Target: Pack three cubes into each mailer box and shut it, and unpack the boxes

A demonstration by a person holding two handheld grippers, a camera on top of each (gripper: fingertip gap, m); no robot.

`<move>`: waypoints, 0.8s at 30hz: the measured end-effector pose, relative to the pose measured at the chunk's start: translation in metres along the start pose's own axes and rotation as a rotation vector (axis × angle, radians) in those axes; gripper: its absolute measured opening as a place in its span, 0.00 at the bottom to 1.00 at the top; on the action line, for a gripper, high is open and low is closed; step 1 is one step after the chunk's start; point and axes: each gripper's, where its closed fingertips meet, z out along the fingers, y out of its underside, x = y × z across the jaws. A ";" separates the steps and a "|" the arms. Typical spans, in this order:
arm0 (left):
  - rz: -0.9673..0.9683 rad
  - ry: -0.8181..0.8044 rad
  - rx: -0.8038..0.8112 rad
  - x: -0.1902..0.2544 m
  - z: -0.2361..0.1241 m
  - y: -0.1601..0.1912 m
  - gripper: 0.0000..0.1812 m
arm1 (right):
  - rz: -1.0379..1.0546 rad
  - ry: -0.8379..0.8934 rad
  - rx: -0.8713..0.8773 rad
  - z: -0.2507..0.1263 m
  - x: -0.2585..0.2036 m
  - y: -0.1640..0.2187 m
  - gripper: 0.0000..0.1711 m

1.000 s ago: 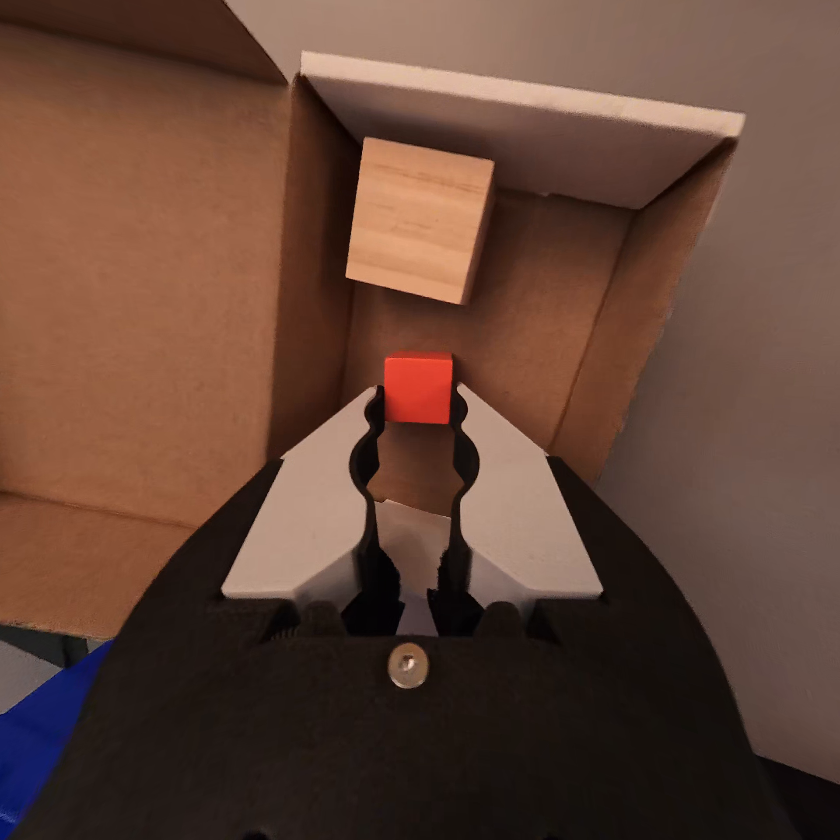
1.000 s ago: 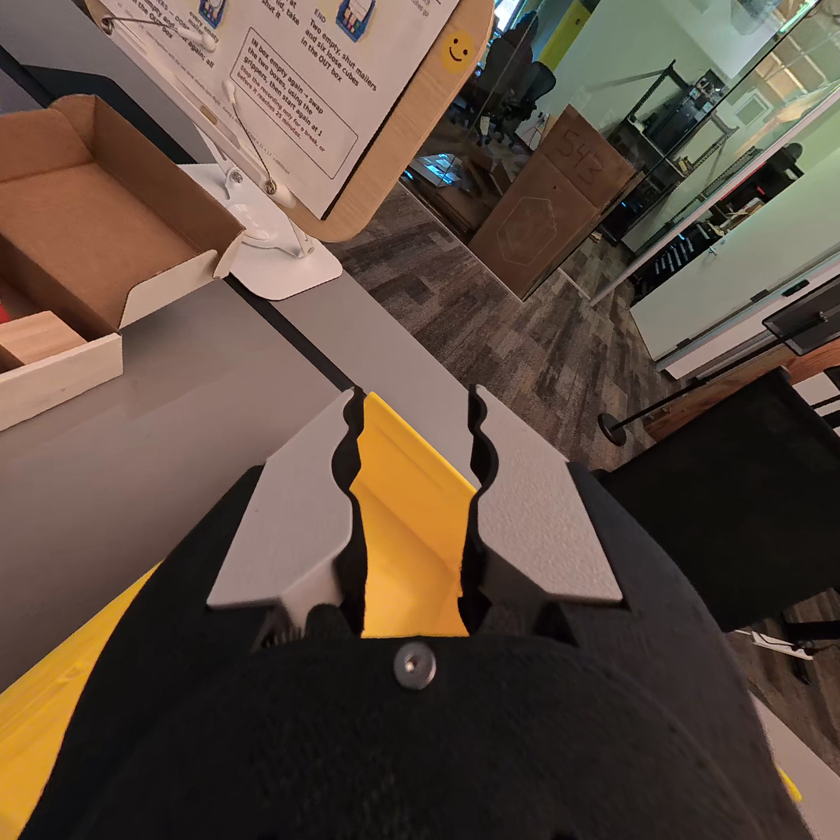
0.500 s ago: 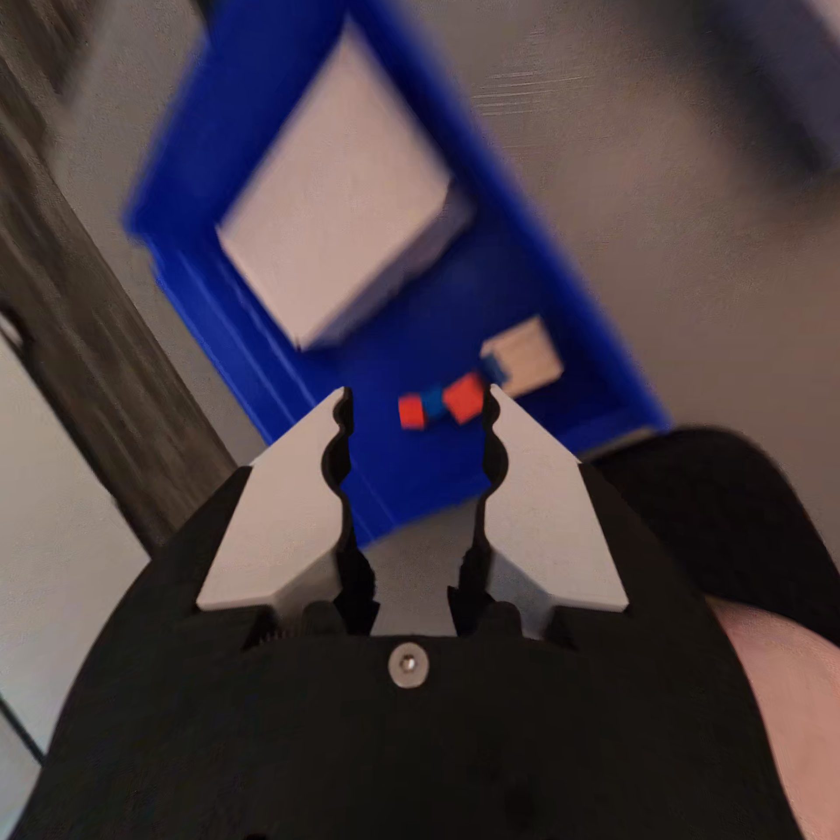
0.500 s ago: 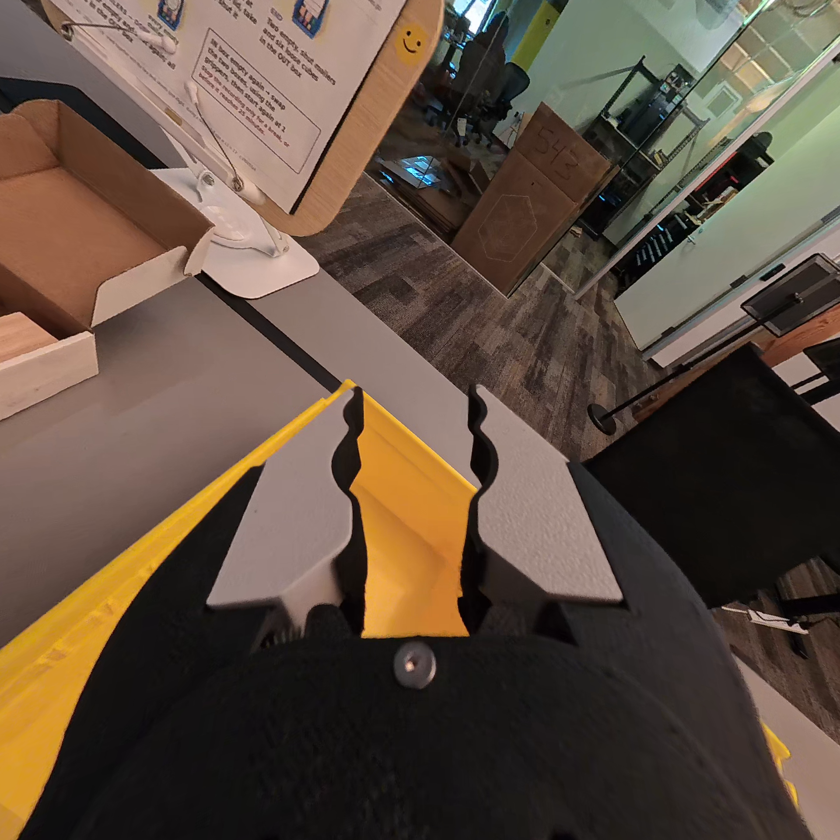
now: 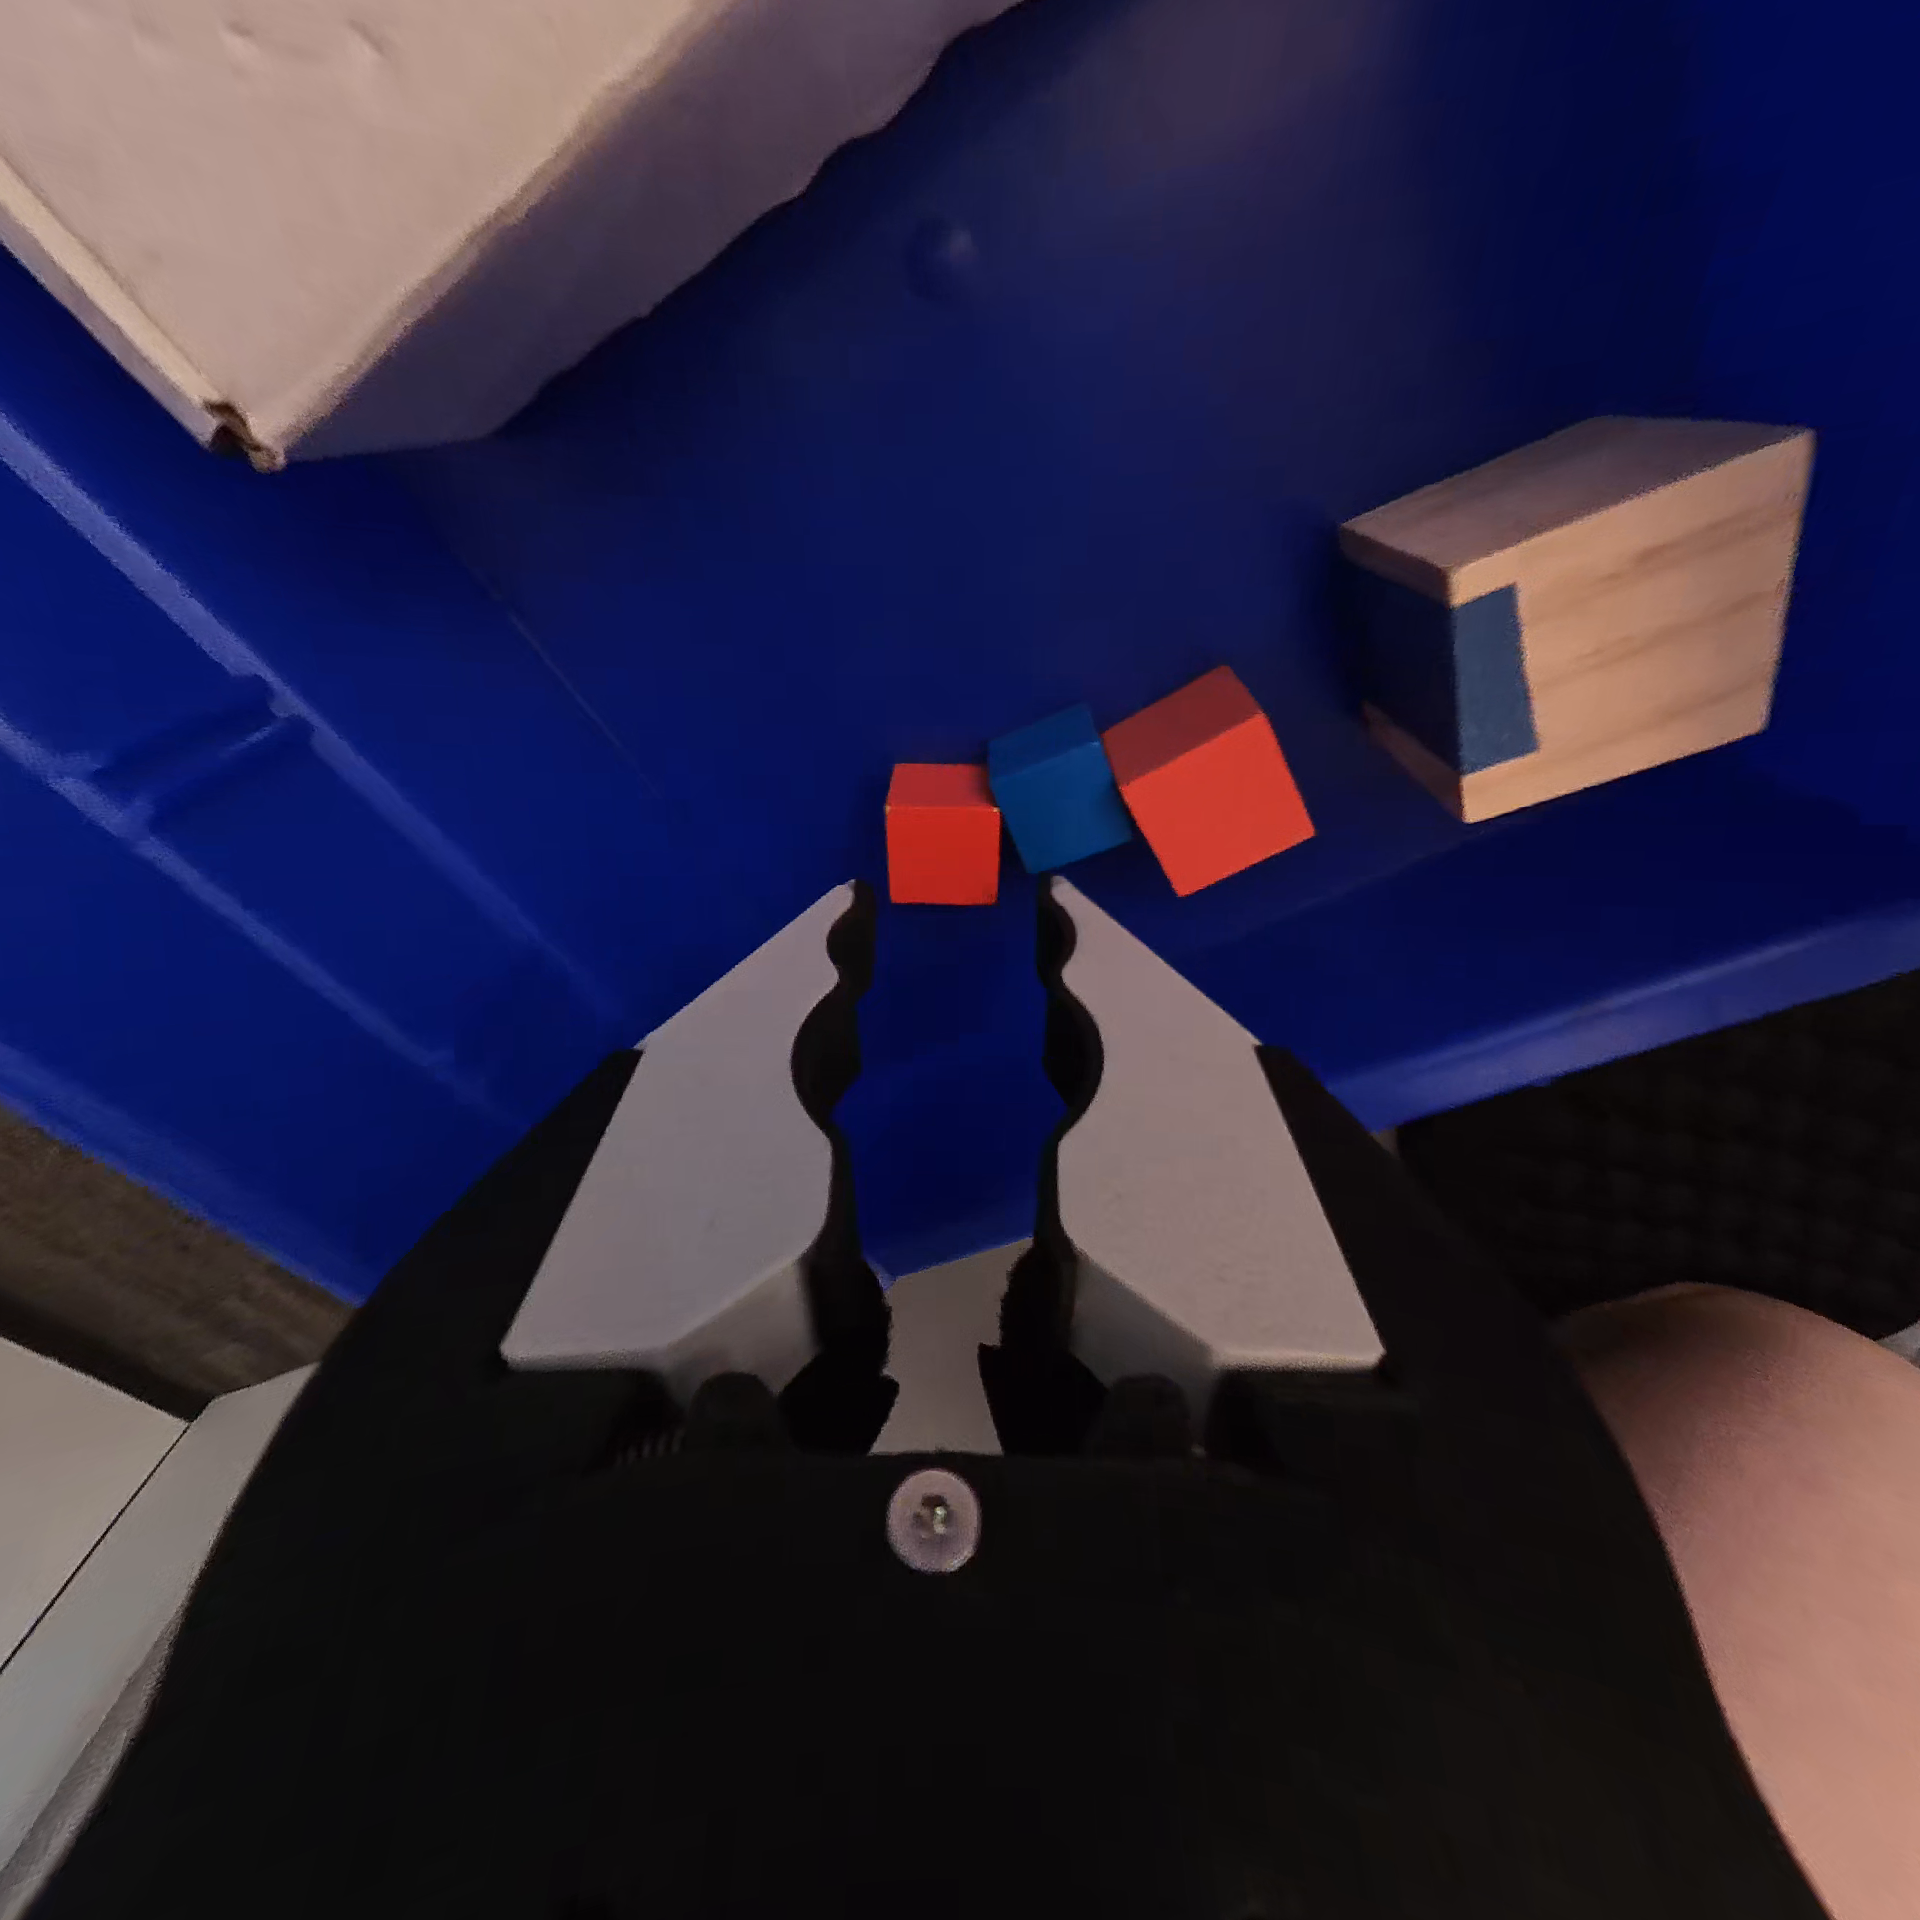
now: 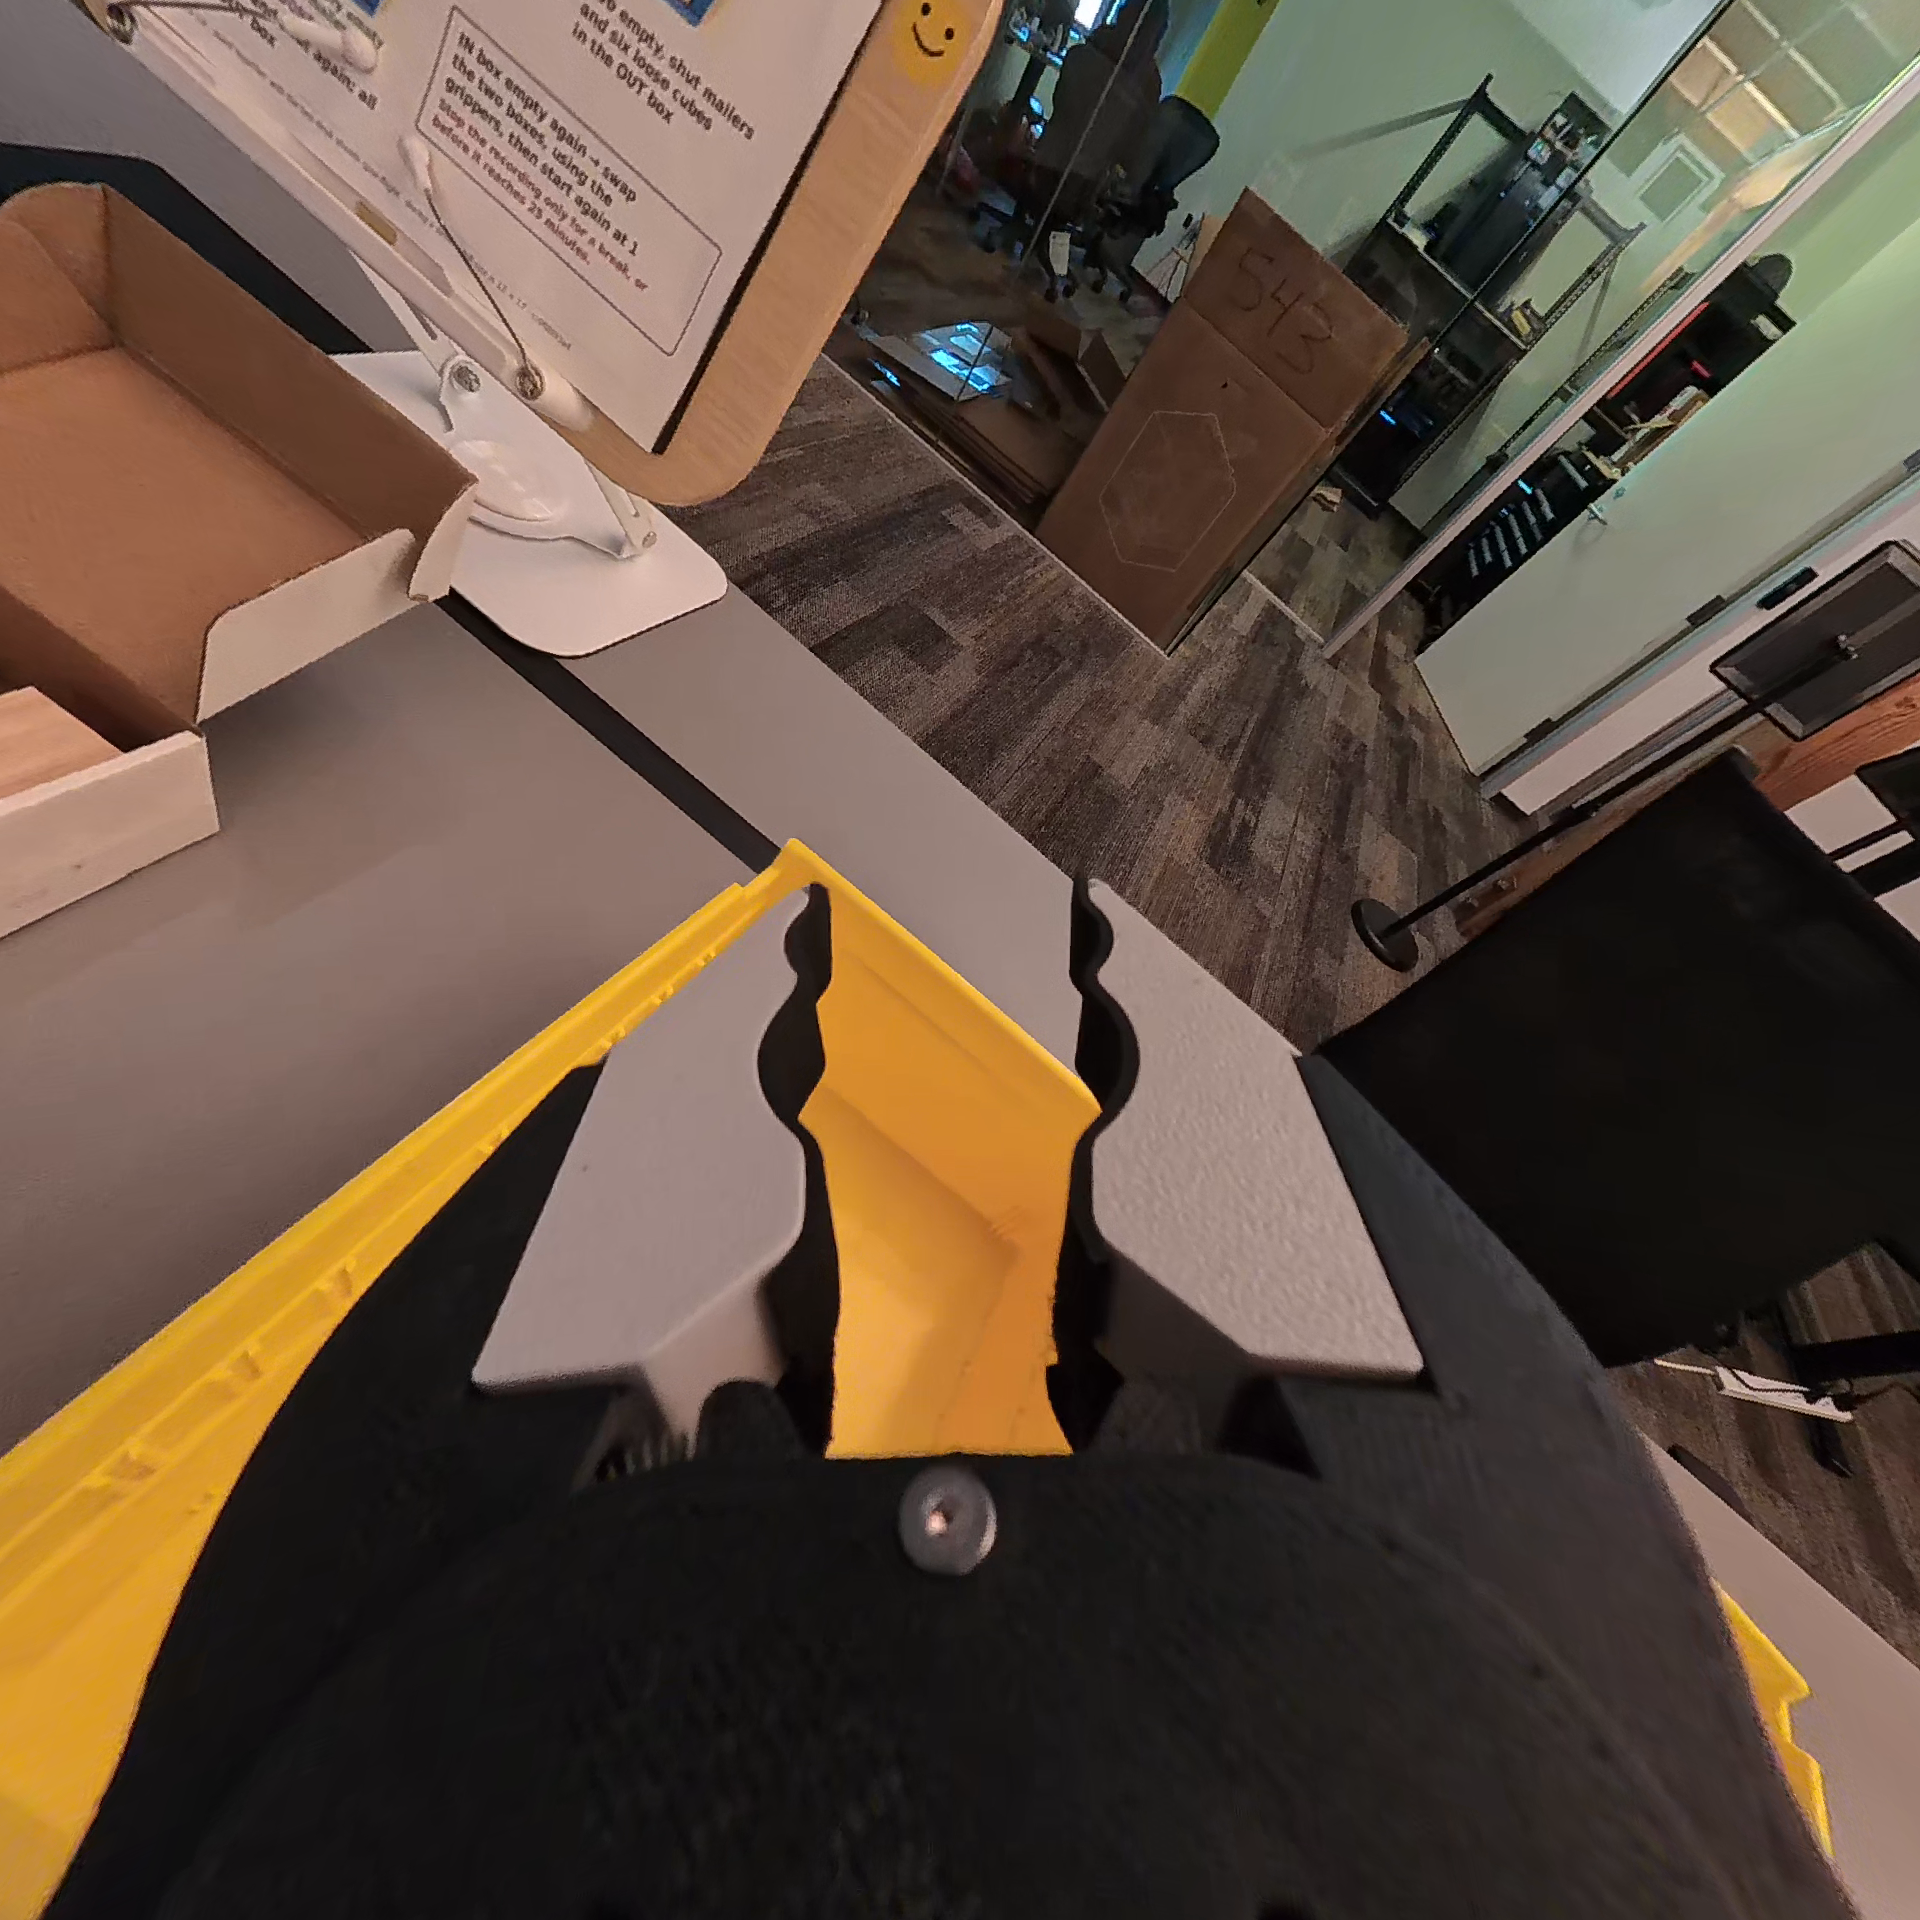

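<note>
In the left wrist view my left gripper [image 5: 948, 891] is open and empty inside a blue bin [image 5: 644, 665], its tips just short of a small red cube [image 5: 941, 833]. A small blue cube [image 5: 1058, 788] and a larger red cube [image 5: 1210, 781] lie in a row to its right. A wooden cube with a blue patch [image 5: 1590, 634] sits farther right. A shut white mailer box [image 5: 395, 177] lies in the bin at upper left. In the right wrist view my right gripper [image 6: 945, 899] is open and empty over a yellow bin [image 6: 914, 1049]. An open mailer box [image 6: 177, 499] with a wooden cube [image 6: 42, 740] stands at the left.
A sign board on a white stand [image 6: 582, 239] stands behind the open mailer box. The grey table [image 6: 343, 862] ends just past the yellow bin, with carpet floor and a tall cardboard box [image 6: 1226, 416] beyond. A black chair [image 6: 1662, 1039] is at the right. My hands' fingertips stand some 70 cm from each other.
My left gripper let go of the small red cube in the open mailer box, swung to the blue bin and came down close to the cubes. My right gripper drifted slightly over the yellow bin.
</note>
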 end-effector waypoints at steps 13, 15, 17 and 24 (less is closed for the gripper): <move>-0.012 0.039 0.004 0.000 0.007 -0.003 0.13 | -0.033 -0.015 -0.032 0.004 -0.006 0.004 0.27; -0.018 0.029 -0.044 -0.002 0.012 0.005 0.13 | -0.030 -0.013 -0.028 0.003 -0.005 0.003 0.27; -0.025 0.031 -0.072 -0.002 0.015 0.009 0.11 | -0.029 -0.012 -0.027 0.002 -0.004 0.003 0.27; -0.144 -0.079 0.023 -0.011 -0.028 0.010 0.11 | -0.035 -0.010 -0.028 0.002 -0.004 0.003 0.27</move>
